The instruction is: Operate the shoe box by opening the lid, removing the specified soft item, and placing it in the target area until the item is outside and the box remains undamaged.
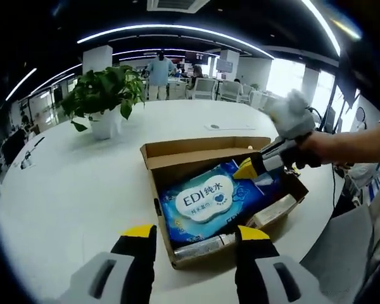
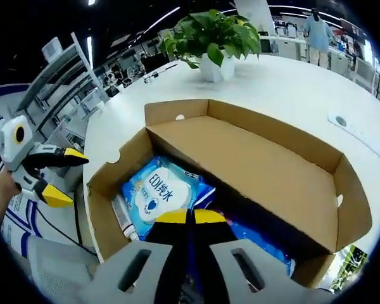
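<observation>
An open brown shoe box [image 1: 153, 166] lies on a white round table, its lid [image 2: 253, 164] folded back. Inside it lies a blue wet-wipes pack [image 1: 206, 201] with a white label. My right gripper [image 2: 190, 218] reaches into the box, its yellow-tipped jaws nearly together on a blue edge of the pack [image 2: 153, 193]. In the left gripper view the right gripper [image 1: 248, 170] comes in from the right onto the pack's far corner. My left gripper [image 1: 196, 235] hangs open just outside the box's near wall, holding nothing. It appears again, open, as the left gripper [image 2: 63, 176] beside the box.
A silvery tube [image 1: 202, 246] and a beige item [image 1: 275, 212] lie beside the pack in the box. A potted plant [image 1: 104, 95] stands on the table behind the box, and a flat paper [image 1: 231, 126] lies beyond it. People and desks are far behind.
</observation>
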{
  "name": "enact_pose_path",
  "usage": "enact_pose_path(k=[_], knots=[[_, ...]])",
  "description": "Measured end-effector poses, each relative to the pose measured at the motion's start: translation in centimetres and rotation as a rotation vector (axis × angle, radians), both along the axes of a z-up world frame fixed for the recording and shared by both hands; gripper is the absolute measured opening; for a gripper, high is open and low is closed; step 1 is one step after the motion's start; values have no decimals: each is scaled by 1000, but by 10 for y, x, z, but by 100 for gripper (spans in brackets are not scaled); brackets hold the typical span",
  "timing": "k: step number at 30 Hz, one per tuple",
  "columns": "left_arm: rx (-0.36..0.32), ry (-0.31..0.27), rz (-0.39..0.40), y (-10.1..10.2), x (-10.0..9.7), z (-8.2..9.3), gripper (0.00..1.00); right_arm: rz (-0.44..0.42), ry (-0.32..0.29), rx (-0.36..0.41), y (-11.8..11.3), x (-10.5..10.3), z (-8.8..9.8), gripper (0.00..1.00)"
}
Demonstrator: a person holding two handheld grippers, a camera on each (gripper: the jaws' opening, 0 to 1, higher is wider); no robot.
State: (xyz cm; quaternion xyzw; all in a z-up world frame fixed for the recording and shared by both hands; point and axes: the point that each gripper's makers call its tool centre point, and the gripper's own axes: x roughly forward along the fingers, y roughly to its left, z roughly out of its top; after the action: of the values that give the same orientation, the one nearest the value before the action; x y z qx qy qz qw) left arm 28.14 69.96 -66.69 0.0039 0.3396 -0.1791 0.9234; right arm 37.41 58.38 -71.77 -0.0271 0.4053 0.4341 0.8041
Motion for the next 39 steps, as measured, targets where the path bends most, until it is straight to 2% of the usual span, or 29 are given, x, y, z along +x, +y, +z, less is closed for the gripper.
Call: enact_pose_path(k=[6,13,17,23,29,31,33,36,39], knots=[[4,8,-10,-6,5,-2,46,-28,-13,2,-16,0,5,0],[-2,44,-26,-18,17,-7,37,-44,-42,-1,-31,0,12,0],[2,81,-54,-28,26,-16,33,-59,-51,-2,-41,0,14,0],[18,150,-94,-34,39,-42,30,-92,-49,3,-54,1,13,0],[26,205,-126,-45,44,-56,30,-103,-48,-3,-64,1,13,0],[13,238,-131,-49,43,-61,29,-104,-51,-8,-67,1,13,0],[8,246,-132,-50,44,-64,28,-103,-53,-13,-70,1,12,0],[-38,275,-133,-57,44,-67,27,-100,-62,-21,-73,1,12,0],[-107,319,-136,-66,41,-71,20,-98,-65,-26,-75,1,11,0]])
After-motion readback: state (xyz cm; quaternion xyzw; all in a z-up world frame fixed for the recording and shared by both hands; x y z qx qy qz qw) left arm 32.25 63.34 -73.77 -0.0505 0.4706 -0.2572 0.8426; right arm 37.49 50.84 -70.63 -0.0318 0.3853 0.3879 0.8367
